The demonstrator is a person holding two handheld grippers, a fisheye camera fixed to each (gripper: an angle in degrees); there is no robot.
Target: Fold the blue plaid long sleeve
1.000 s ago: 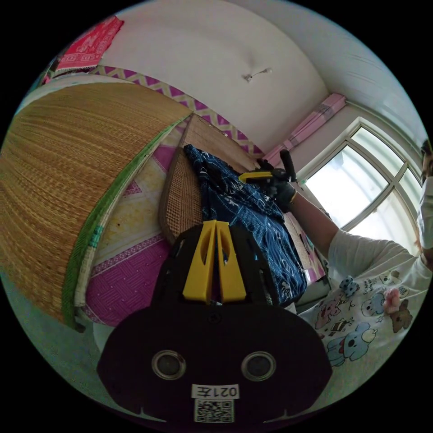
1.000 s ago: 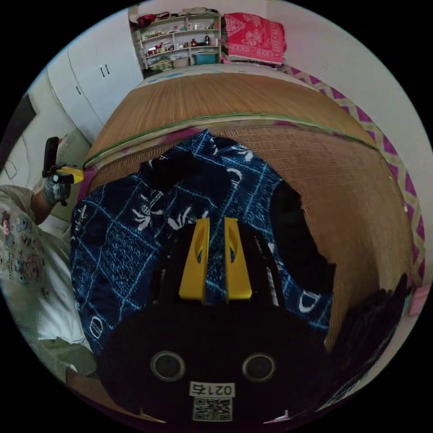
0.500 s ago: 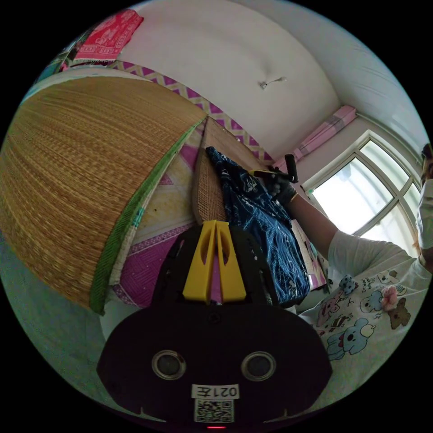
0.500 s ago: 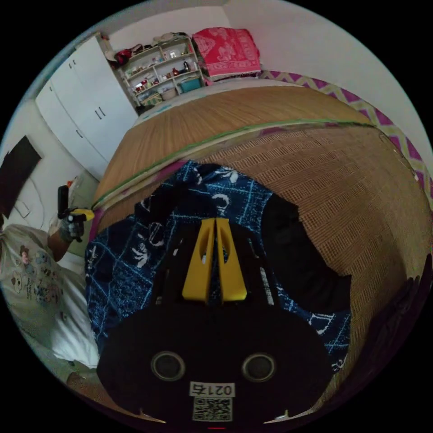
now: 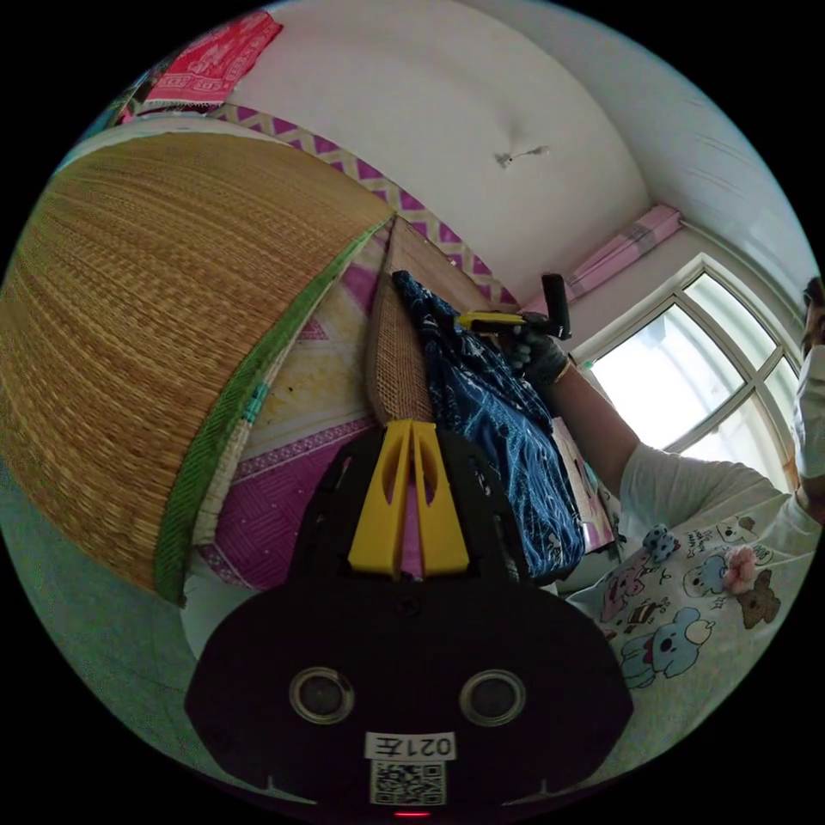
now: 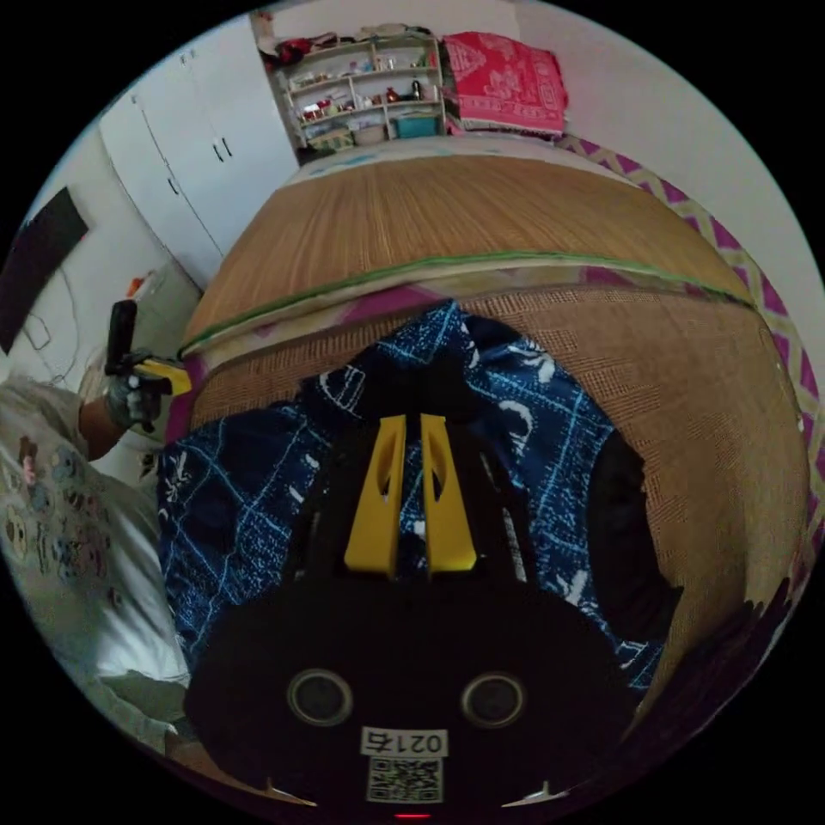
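The blue plaid long sleeve (image 6: 249, 490) lies crumpled on a woven rattan mat (image 6: 713, 387), one edge hanging off the side nearest the person. My right gripper (image 6: 412, 421) hovers over its middle, jaws a narrow gap apart with no cloth between them. In the left gripper view the shirt (image 5: 507, 430) drapes over the mat's edge, and the right gripper (image 5: 494, 322) sits above it in a gloved hand. My left gripper (image 5: 411, 425) is shut on nothing, off to the side of the bed. It also appears as the left gripper (image 6: 159, 375), held away from the shirt.
A larger bamboo mat (image 6: 430, 215) covers the bed beyond a green border. A dark cloth patch (image 6: 636, 533) lies beside the shirt. Shelves (image 6: 369, 77) and a white wardrobe (image 6: 189, 172) stand at the back. The person's printed white top (image 5: 705, 593) and a window (image 5: 687, 369) are close by.
The right gripper's jaws were apart, closed half a second ago, and now stand slightly apart again. Both cameras shifted a little. The left gripper stayed shut.
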